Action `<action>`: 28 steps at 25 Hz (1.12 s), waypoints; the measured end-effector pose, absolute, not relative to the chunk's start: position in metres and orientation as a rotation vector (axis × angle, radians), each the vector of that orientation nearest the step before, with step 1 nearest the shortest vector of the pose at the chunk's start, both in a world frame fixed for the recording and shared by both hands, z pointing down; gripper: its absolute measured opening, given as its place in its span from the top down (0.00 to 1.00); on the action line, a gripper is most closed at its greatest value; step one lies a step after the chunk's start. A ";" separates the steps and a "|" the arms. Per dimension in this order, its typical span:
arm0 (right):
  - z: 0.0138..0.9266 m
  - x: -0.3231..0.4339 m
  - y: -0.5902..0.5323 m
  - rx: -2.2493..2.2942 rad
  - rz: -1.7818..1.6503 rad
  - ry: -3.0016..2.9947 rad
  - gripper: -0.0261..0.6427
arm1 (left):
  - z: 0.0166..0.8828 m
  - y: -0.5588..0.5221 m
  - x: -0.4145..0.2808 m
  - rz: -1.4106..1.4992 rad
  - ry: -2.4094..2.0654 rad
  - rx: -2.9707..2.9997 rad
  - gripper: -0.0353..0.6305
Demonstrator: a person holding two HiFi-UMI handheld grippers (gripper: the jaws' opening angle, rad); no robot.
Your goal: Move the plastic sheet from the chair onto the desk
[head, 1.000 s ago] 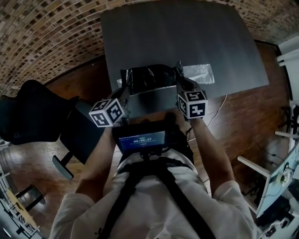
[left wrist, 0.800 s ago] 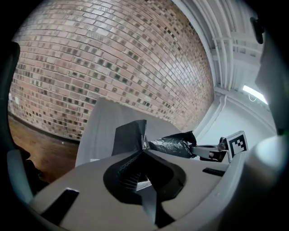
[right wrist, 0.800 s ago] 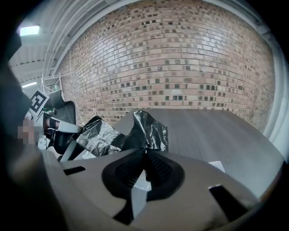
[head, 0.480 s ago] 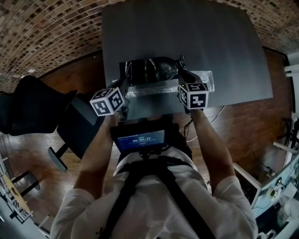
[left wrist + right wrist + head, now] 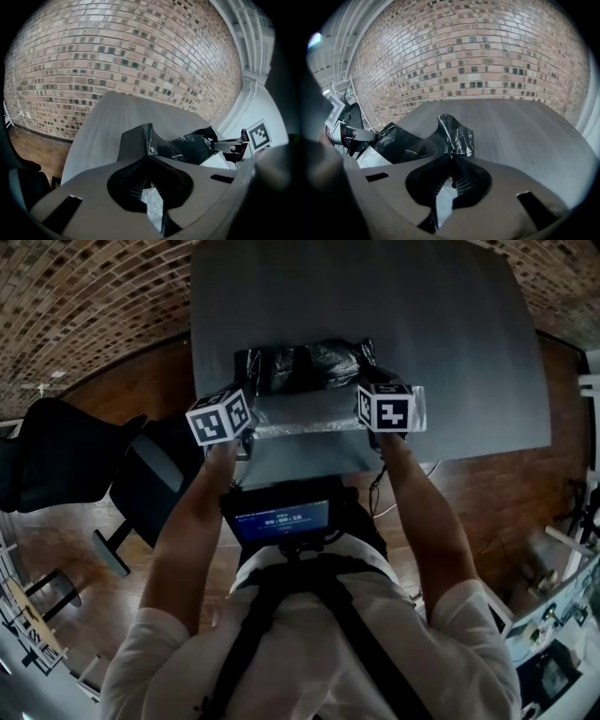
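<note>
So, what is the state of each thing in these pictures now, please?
plastic sheet: crumpled, held at two corners, over the desk.
left gripper: shut on the plastic sheet.
right gripper: shut on the plastic sheet.
desk: under the sheet.
chair: left of the desk, apart from the sheet.

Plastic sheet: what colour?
Glossy black; the plastic sheet has a silvery translucent strip along its near edge. Best in head view.

A brick wall (image 5: 94, 296) stands behind the dark bench (image 5: 375, 296) — wooden floor (image 5: 487, 493) below, a black chair (image 5: 66, 465) at left.
</note>
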State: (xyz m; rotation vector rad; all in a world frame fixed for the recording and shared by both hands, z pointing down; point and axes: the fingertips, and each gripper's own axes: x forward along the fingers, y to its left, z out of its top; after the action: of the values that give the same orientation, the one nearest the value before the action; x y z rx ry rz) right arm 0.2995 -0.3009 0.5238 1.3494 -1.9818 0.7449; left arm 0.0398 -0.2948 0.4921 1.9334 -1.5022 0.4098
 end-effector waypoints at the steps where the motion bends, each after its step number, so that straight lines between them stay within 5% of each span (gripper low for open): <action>1: 0.530 0.304 -0.304 1.352 0.747 -1.958 0.95 | 0.497 -0.298 0.040 0.435 -1.510 1.923 0.94; 9: 0.574 0.319 -0.329 1.320 0.790 -1.865 0.94 | 0.546 -0.325 0.031 0.584 -1.495 1.849 0.94; 15: 0.579 0.327 -0.321 1.293 0.826 -1.829 0.78 | 0.554 -0.318 0.026 0.621 -1.460 1.801 0.94; 19: 0.573 0.339 -0.316 1.328 0.820 -1.827 0.56 | 0.550 -0.312 0.023 0.610 -1.474 1.802 0.75; 22: 0.573 0.351 -0.313 1.371 0.815 -1.803 0.45 | 0.543 -0.308 0.013 0.569 -1.529 1.790 0.71; 26: 0.554 0.354 -0.320 1.435 0.733 -1.826 0.45 | 0.511 -0.308 0.006 0.470 -1.679 1.847 0.79; 28: 0.540 0.332 -0.324 1.376 0.664 -1.920 0.68 | 0.488 -0.314 0.025 0.418 -1.691 1.968 0.94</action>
State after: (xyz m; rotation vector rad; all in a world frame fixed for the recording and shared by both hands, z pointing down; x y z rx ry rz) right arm 0.3323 -0.3236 0.5402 1.3765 -1.9202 0.6645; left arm 0.0246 -0.3141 0.4882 1.9681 -1.6914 0.4182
